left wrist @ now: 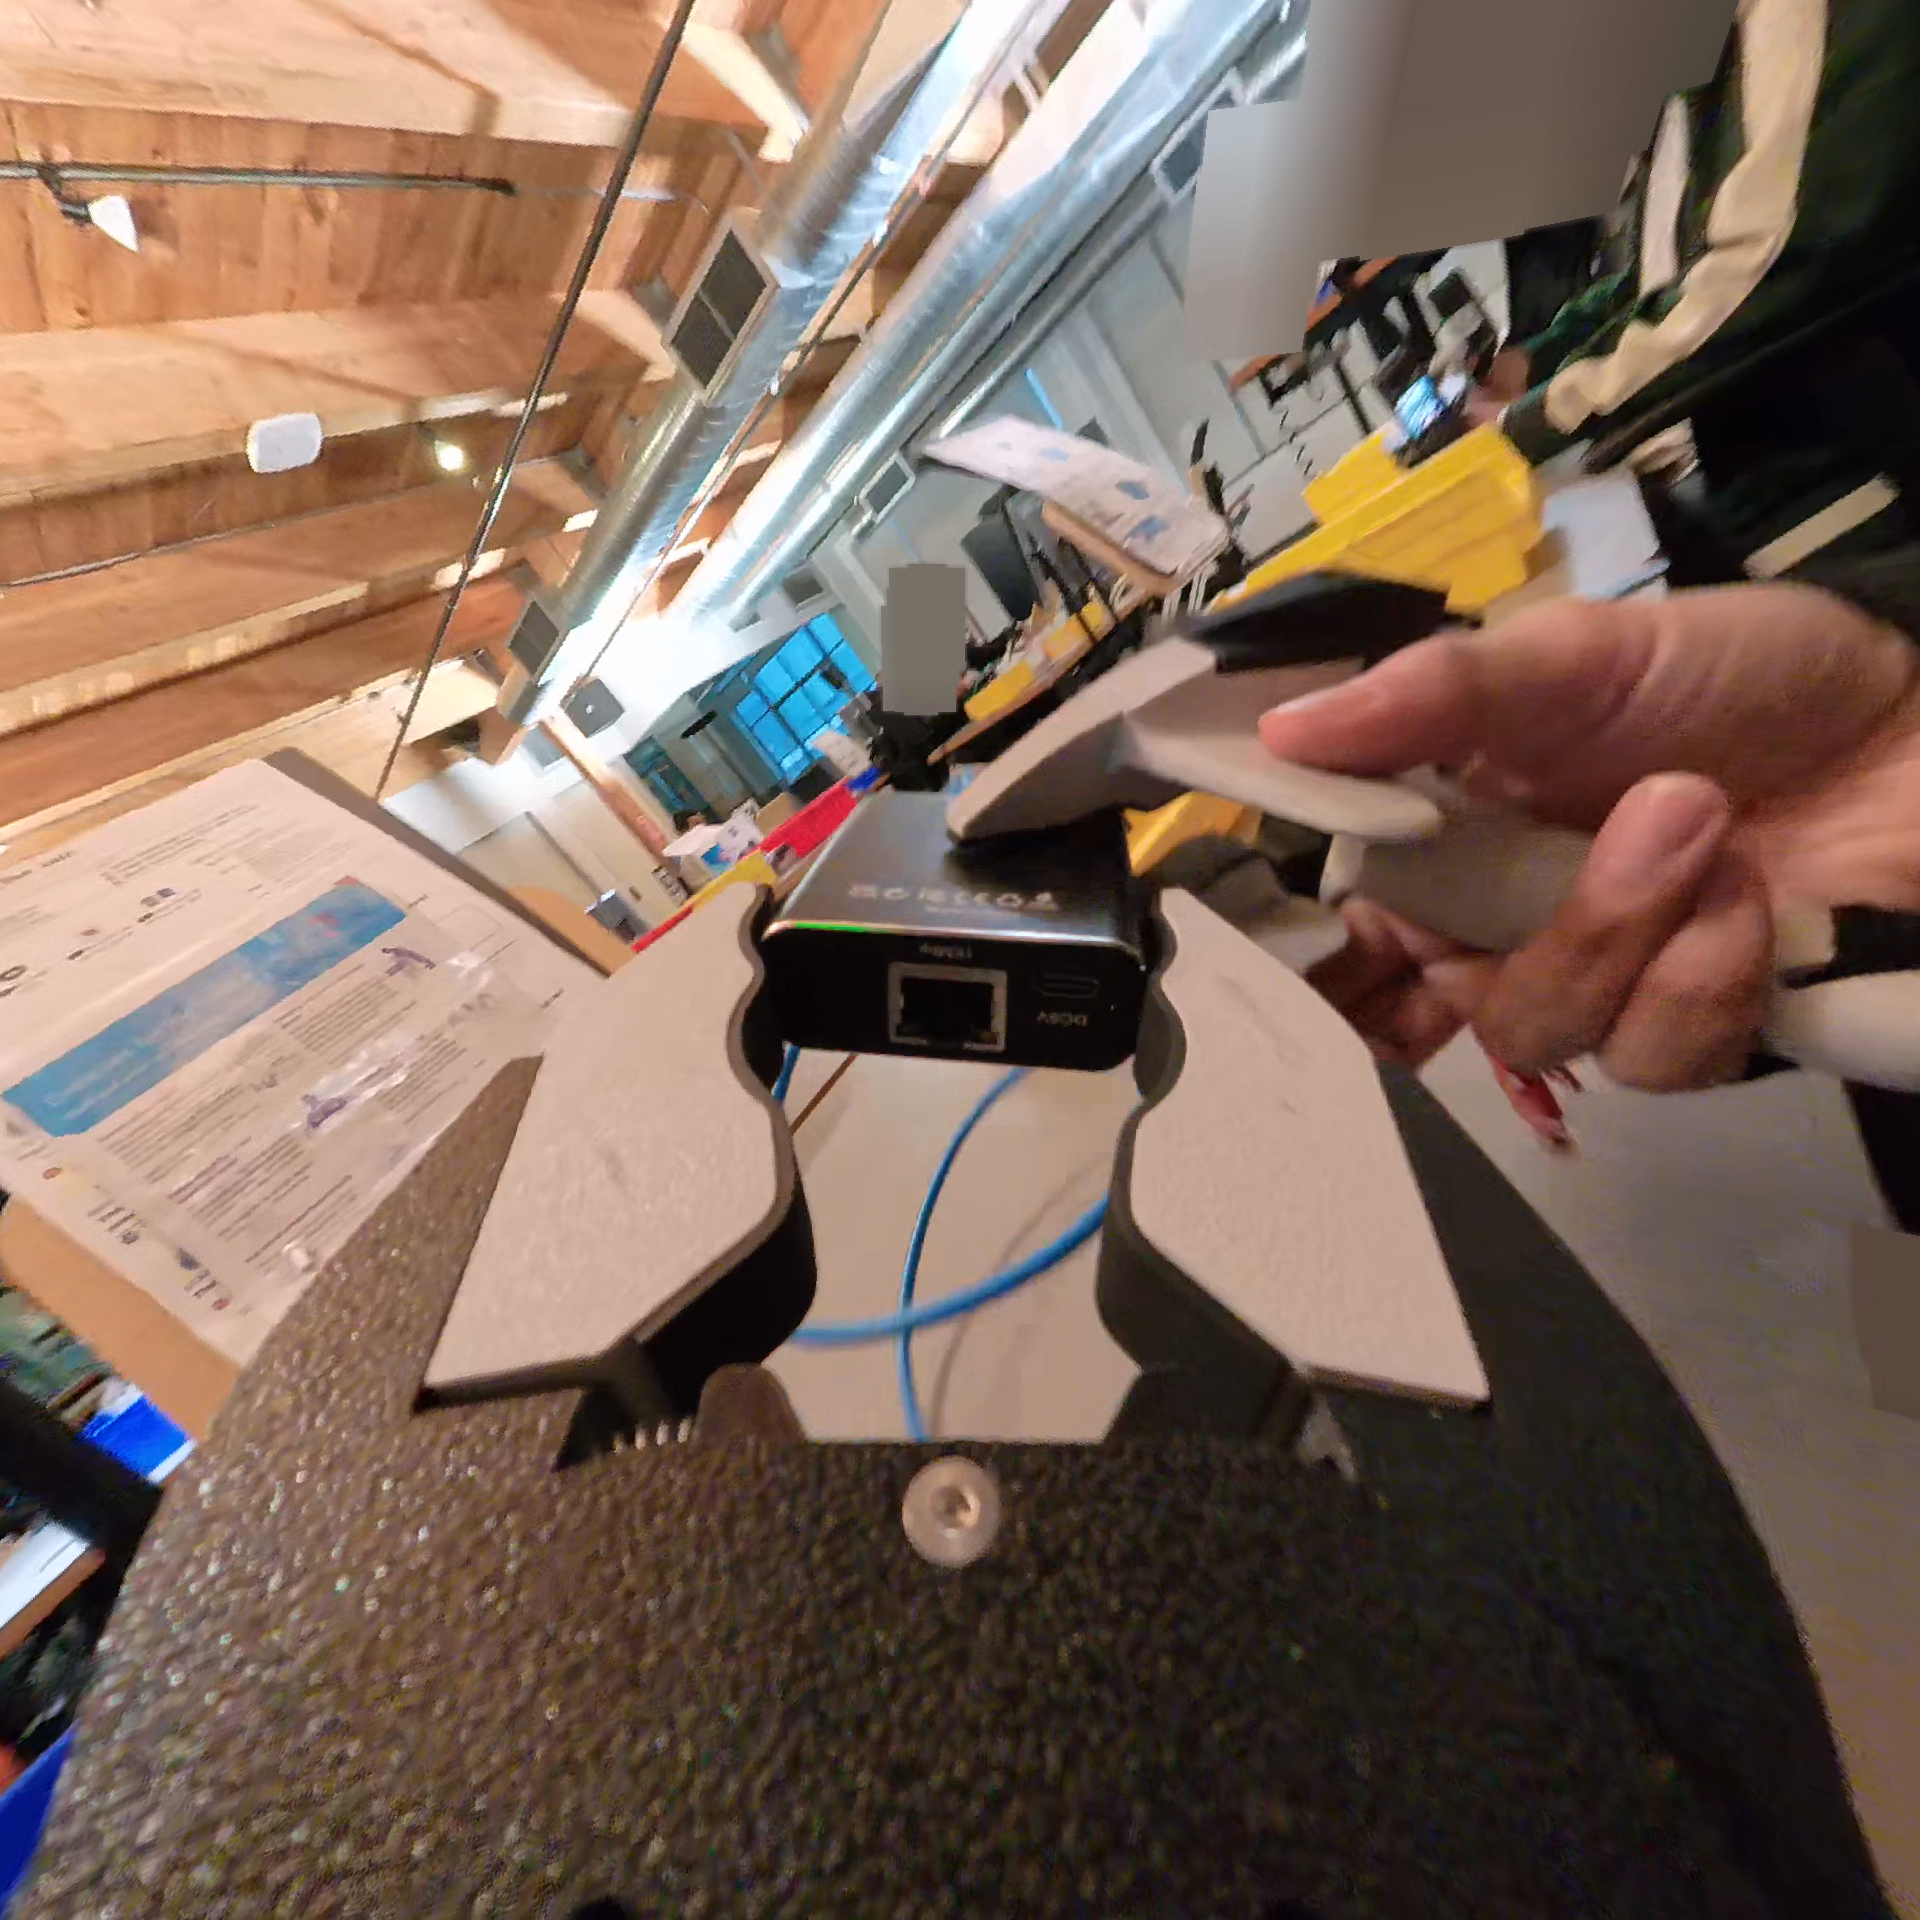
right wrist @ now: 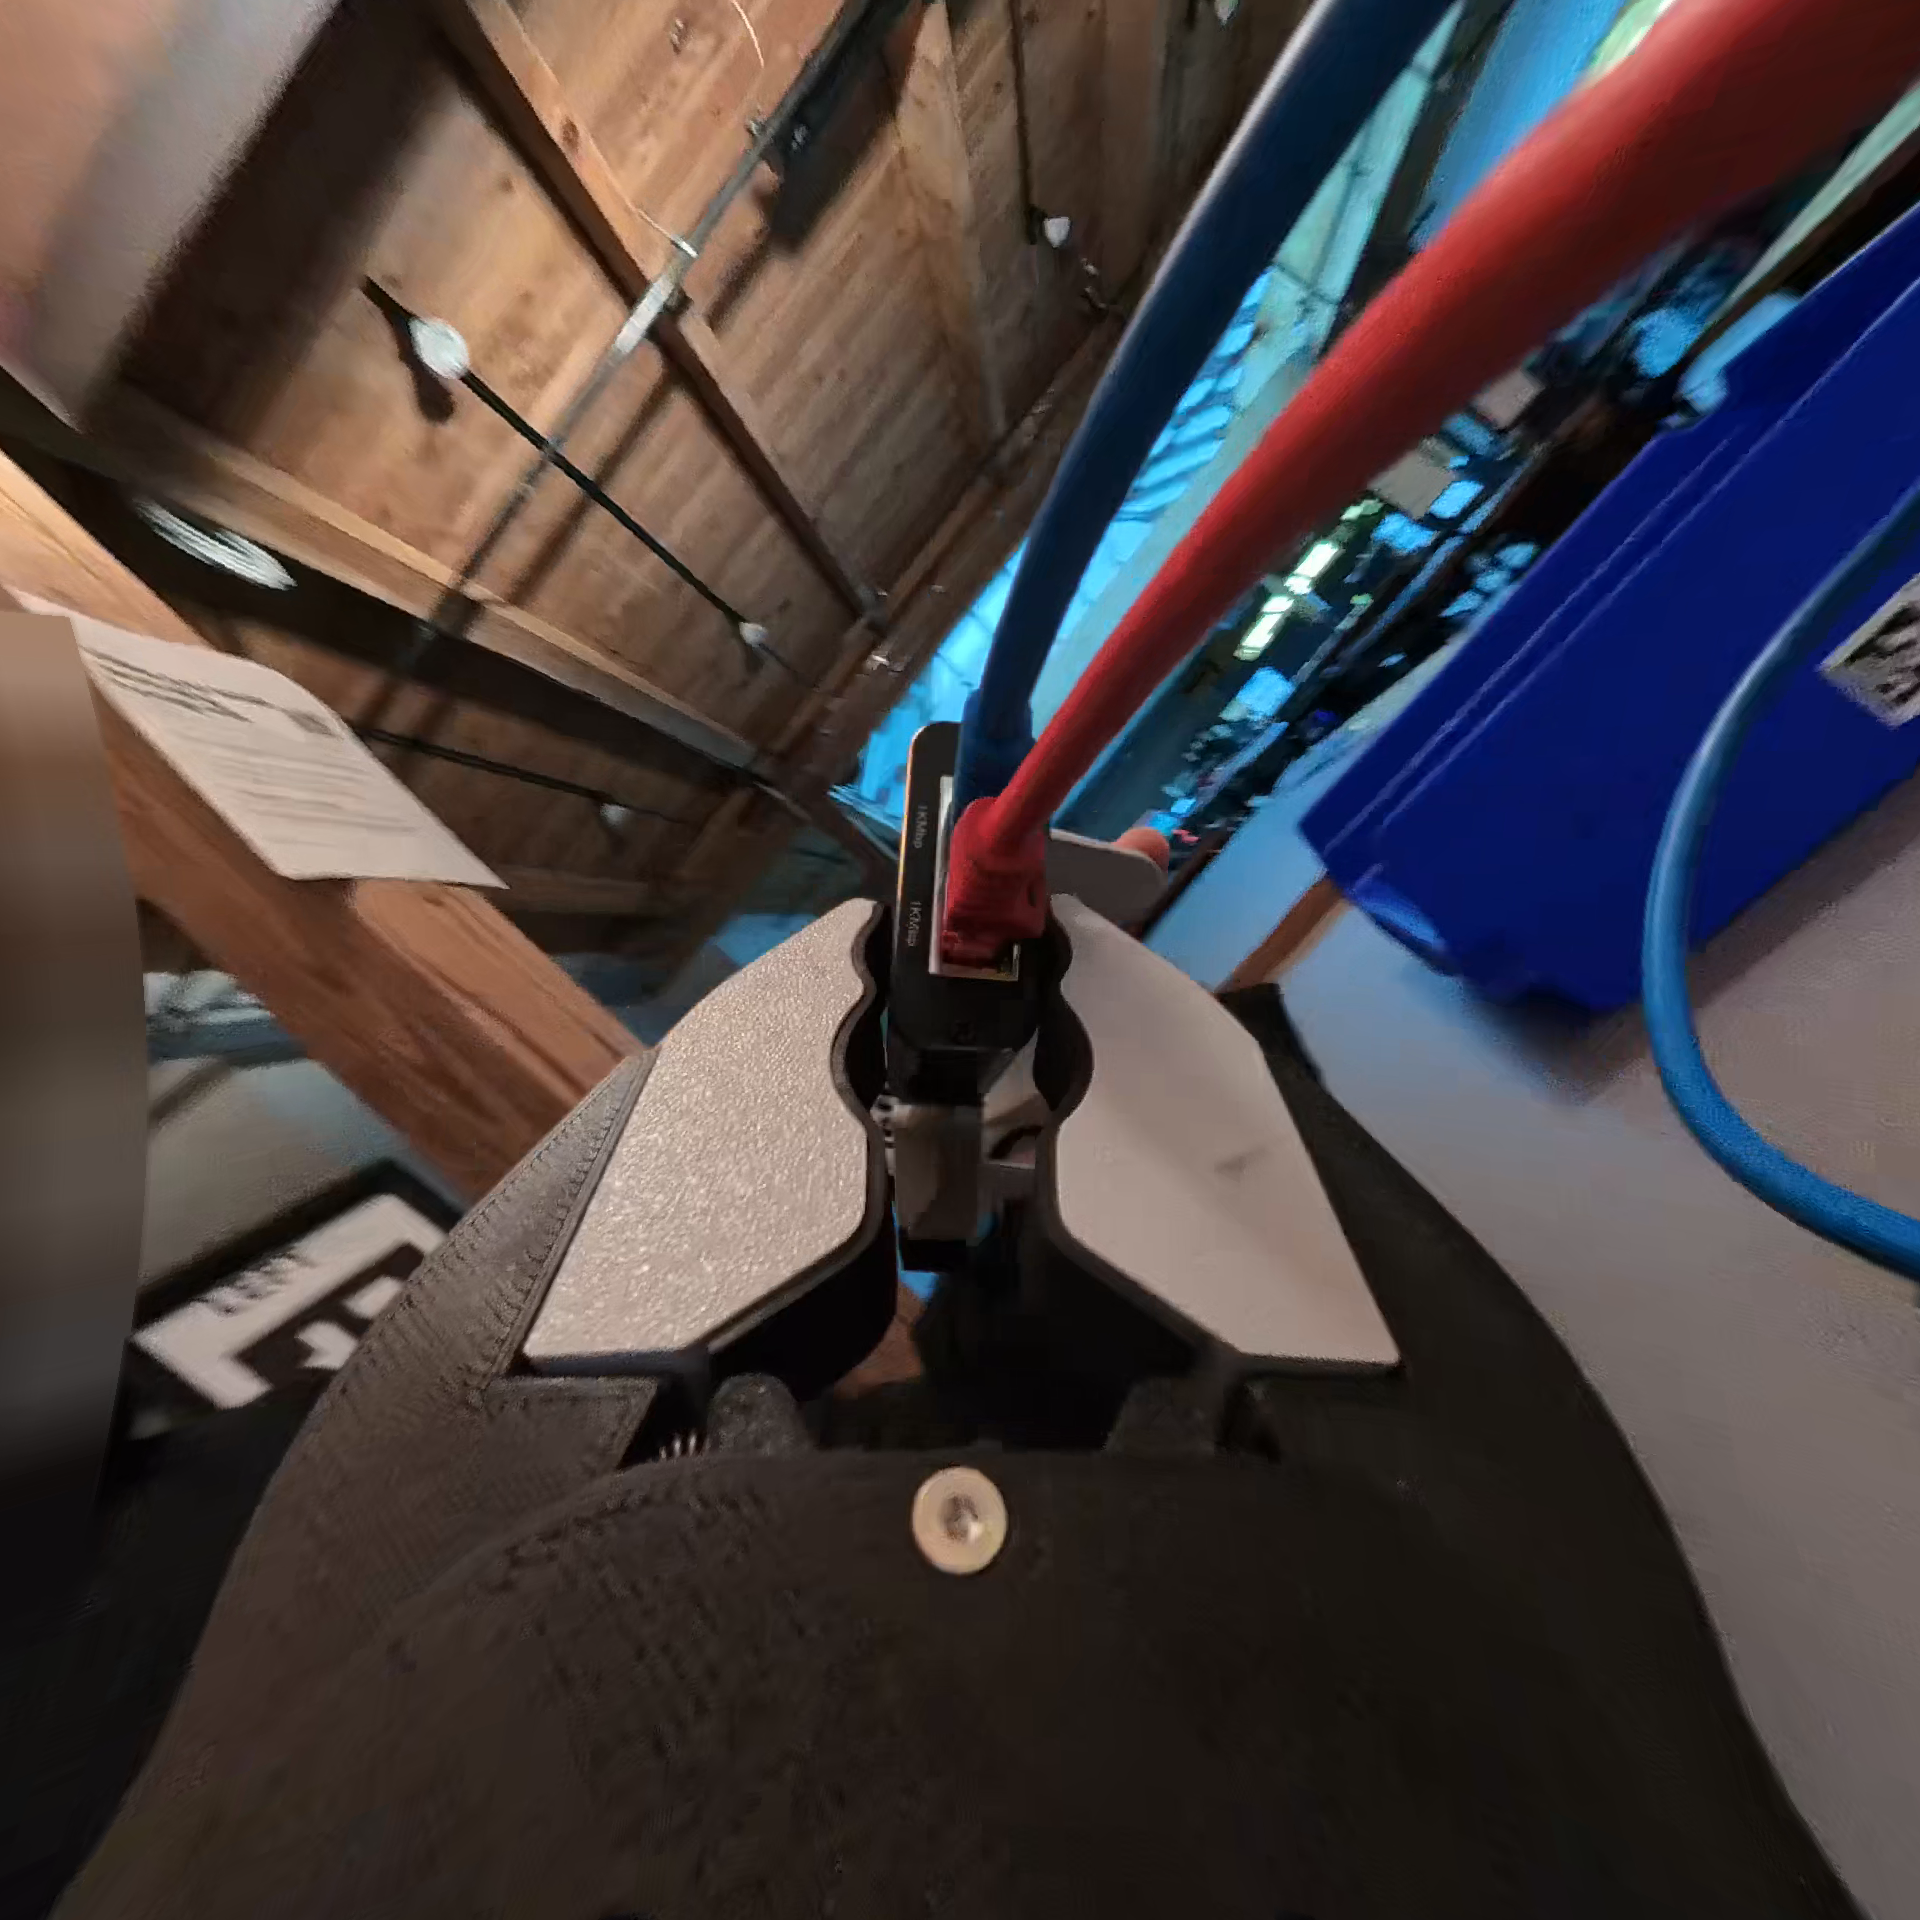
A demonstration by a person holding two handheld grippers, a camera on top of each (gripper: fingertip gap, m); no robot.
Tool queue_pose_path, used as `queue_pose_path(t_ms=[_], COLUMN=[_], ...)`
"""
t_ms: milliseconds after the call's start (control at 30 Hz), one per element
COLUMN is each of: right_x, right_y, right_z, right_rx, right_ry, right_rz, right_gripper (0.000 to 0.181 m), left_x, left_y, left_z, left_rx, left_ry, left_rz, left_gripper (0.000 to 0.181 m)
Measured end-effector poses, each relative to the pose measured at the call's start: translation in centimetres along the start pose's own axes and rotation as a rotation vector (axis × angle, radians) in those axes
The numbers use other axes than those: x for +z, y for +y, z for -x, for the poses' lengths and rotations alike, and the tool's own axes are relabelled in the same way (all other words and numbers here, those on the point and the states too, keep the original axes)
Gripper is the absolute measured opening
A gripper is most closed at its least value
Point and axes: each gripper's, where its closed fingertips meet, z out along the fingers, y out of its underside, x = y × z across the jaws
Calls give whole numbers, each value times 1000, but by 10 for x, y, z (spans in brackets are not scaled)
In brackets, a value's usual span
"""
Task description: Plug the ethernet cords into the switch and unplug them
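Two views, left first: the left gripper [left wrist: 951,997] has its jaws closed on the black switch [left wrist: 951,961], one empty port facing the camera. In the right view, the right gripper [right wrist: 961,987] pinches the switch beside the red cord [right wrist: 987,883]; I'd brace firmly and pull straight.

printed instruction sheet [left wrist: 197,1029] left of the left tool, yellow bins [left wrist: 1423,520] far ahead on its right, blue bin [right wrist: 1621,790] right of the right tool, pale worktop [right wrist: 1558,1299] beneath, wooden ceiling beams [left wrist: 260,343] overhead
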Motion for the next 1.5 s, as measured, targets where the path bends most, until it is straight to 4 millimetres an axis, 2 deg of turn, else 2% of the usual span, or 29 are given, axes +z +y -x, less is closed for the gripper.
queue_pose_path(t_ms=[167,267,500,700,867,967,1033,1167,1500], right_x=[-9,-10,-11,-12,-9,-8,-5,-1,-1], right_y=[-15,-15,-14,-13,-8,-1,6,16,17], right_z=[-3,-4,-10,-11,-6,-8,-7,-11,-16], right_rx=[-139,-223,-326,-334,-265,-262,-204,-205,-257], right_ry=[153,213,282,276,225,232,207,223,278], right_rz=[-4,10,39,53,79,113,138,165,166], right_gripper=[25,25,25,25,25,25,25,25,25], left_x=[2,4,5,4,0,0,2,1,4], left_y=[21,22,32,31,16,3,7,10,19], left_z=[-3,-2,-3,-2,-2,-7,-9,-7,-9], left_rx=[8,-61,-84,-60,-29,-16,-32,-44,-80], left_ry=[-7,-24,-42,-34,-43,-32,-24,-24,-15], left_rz=[124,115,144,129,10,-65,-33,-15,12], left_gripper=[67,61,60,60,61,69,72,73,74])
